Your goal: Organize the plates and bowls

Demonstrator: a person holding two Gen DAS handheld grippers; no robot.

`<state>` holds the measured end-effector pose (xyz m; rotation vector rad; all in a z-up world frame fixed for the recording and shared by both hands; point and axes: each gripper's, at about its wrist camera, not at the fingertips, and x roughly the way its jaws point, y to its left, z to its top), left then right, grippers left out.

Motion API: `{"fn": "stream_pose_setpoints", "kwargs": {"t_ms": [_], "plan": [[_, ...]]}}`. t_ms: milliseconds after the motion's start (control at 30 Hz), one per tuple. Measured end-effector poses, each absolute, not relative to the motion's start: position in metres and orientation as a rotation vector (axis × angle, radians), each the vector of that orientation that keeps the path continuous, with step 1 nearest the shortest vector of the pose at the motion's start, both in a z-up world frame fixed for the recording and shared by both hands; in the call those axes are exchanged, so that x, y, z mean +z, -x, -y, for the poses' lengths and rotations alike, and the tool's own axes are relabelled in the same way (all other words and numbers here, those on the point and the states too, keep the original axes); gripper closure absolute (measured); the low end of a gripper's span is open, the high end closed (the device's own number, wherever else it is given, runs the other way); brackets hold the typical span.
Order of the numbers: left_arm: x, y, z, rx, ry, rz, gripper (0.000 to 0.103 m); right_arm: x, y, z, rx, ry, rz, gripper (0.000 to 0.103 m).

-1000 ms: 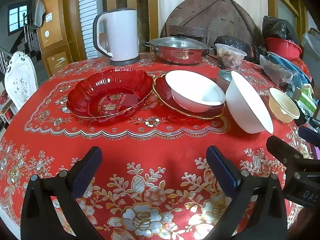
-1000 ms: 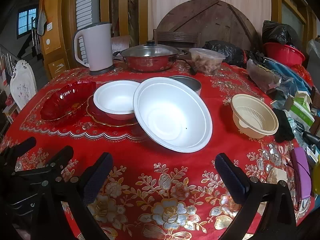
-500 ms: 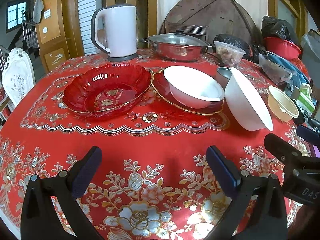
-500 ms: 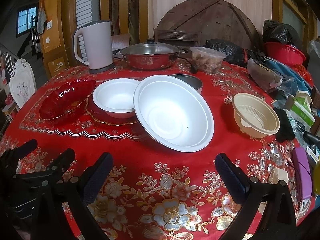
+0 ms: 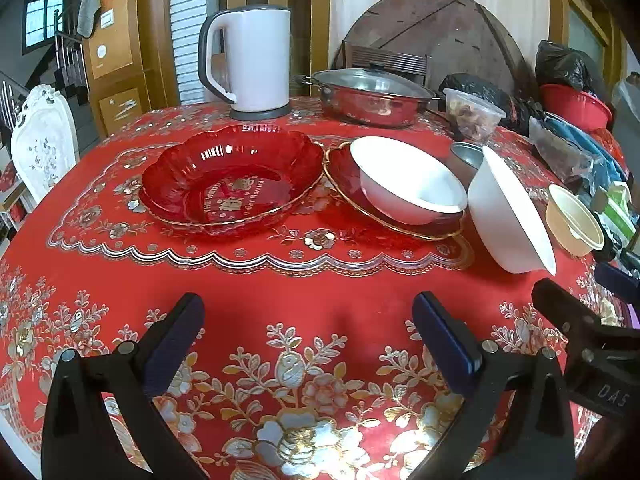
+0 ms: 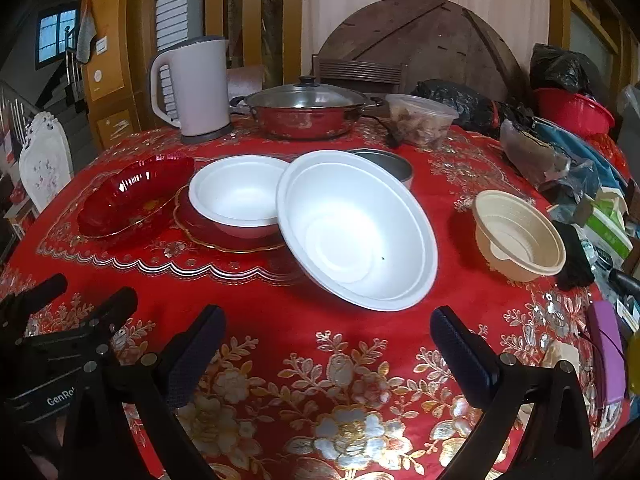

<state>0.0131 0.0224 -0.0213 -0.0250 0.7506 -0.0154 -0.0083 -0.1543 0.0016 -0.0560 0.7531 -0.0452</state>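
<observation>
Bowls and plates sit mid-tabletop, nothing sorted yet. Large white bowl (image 6: 356, 232) is tilted, its far rim propped on the metal tin (image 6: 386, 164) behind it and its left rim at the small white bowl (image 6: 236, 200); probably just dumped there. Small white bowl rests inside the gold-rimmed red plate (image 5: 400, 224), so that pair needs splitting. Scalloped red dish (image 5: 232, 184) lies just left of that plate, toward the left edge. Beige ribbed bowl (image 6: 520, 236) sits apart, toward the right edge. Kettle (image 5: 250, 60) and lidded pan (image 5: 368, 98) line the far edge, out of the way. Left hand-held gripper (image 5: 308, 344) and right hand-held gripper (image 6: 328, 352) hover over the near edge, both spread wide, empty, lined up on the dishes.
</observation>
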Motion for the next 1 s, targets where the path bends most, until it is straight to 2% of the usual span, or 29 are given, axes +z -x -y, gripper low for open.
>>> {"fn": "stream_pose_setpoints", "kwargs": {"t_ms": [1000], "plan": [[-0.022,-0.027,-0.085,0.086,0.022,-0.759,0.000,-0.004,-0.022,0.081,0.055,0.143,-0.783,0.000]]}}
